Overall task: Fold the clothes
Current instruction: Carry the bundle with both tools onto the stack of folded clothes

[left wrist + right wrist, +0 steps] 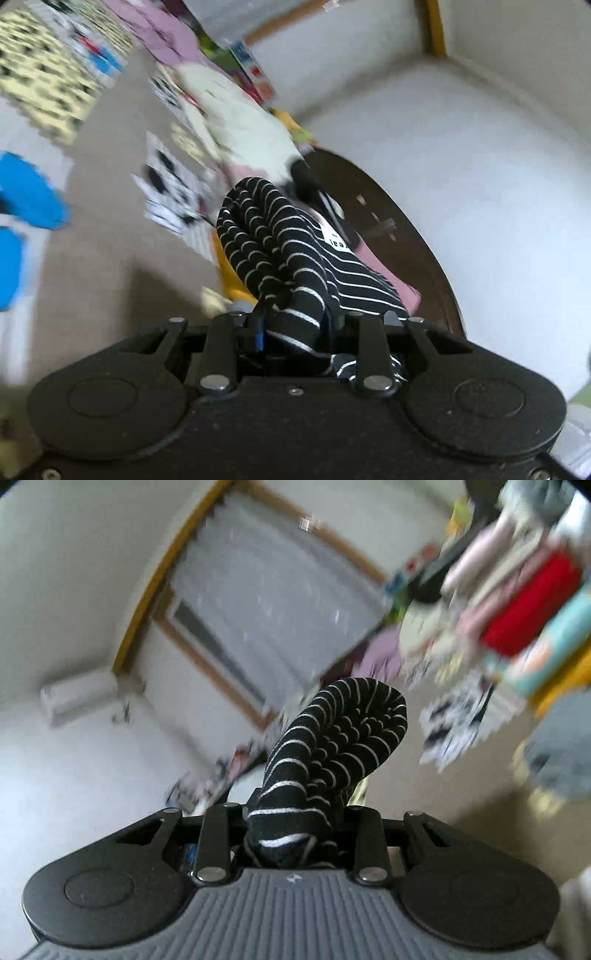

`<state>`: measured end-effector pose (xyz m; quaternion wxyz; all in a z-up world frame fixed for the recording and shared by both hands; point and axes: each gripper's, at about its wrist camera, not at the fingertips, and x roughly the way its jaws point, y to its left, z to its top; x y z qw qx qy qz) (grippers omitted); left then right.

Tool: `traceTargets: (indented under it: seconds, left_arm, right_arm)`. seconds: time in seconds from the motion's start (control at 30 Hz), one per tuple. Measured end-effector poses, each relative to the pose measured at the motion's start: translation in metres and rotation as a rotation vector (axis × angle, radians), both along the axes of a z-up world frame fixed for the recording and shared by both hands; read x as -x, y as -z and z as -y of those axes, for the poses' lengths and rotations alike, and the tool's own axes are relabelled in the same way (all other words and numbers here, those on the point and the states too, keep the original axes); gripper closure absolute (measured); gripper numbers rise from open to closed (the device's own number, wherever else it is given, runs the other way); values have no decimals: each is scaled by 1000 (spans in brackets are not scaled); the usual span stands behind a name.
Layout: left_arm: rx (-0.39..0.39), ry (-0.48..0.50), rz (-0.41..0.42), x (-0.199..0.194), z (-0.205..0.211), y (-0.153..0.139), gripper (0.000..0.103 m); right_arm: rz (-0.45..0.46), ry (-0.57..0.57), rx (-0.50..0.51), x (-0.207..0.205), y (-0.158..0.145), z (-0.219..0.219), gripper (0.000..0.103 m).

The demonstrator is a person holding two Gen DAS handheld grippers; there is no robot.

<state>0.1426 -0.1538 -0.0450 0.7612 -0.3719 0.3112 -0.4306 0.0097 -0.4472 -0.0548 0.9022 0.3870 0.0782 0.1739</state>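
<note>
Folding looks barely begun: left gripper [295, 325] and right gripper [295, 823] each pinch the bunched, unfolded black white-striped garment [280, 243] at lower centre.

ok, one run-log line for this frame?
phase: lift | left gripper: shut on striped garment | right gripper: shut on striped garment | views: motion-blurred | fold: not yet laid flat

From my left gripper [295, 325] the striped garment [280, 251] runs forward, bunched between the jaws, with a round table [406, 236] behind it to the right. My right gripper [295, 819] clamps another fold of it, shelves of folded clothes [517, 602] up right.
</note>
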Motion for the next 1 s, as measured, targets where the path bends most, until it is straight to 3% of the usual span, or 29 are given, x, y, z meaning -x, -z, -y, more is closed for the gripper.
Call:
traceTargets:
  seconds: [0.17,0.27,0.3,0.33,0.37,0.43,0.47,0.53,0.7,0.83,1.0]
  left_arm:
    - [25,84,7,-19,83,-8,77]
    - [27,96,-41,-33,124,4,76]
    - [-8,92,-67,-39,139,13,72]
    - [-81,89,-85,-44,152,26,54]
    - [-177,89,-101,-49,165,42,46]
    - [-329,85,-128,-55,182,69,45]
    - [-351,81,-133,-52,179,78,45]
    - [-314,111,-126,-43,167,89,42]
    - [-330,147,-35,-12,135,85,40]
    - [-311,116,15,2,101,68,29]
    - [-343,0,111,29,43,43,19]
  right_arm:
    - [30,119,3,12,-14,75,71]
    - [37,160,4,8,-18,120,70]
    - [31,173,-4,4,-16,135,70]
    - [13,188,-14,-3,-11,150,69]
    - [-22,203,-25,-11,-1,164,63]
    - [-183,270,-2,-31,30,191,39]
    - [-299,321,43,-40,47,198,30]
    - [-495,383,152,-46,75,205,34]
    - [-398,451,201,4,88,191,33]
    - [-367,470,254,29,77,159,30]
    - [-320,387,311,43,51,102,8]
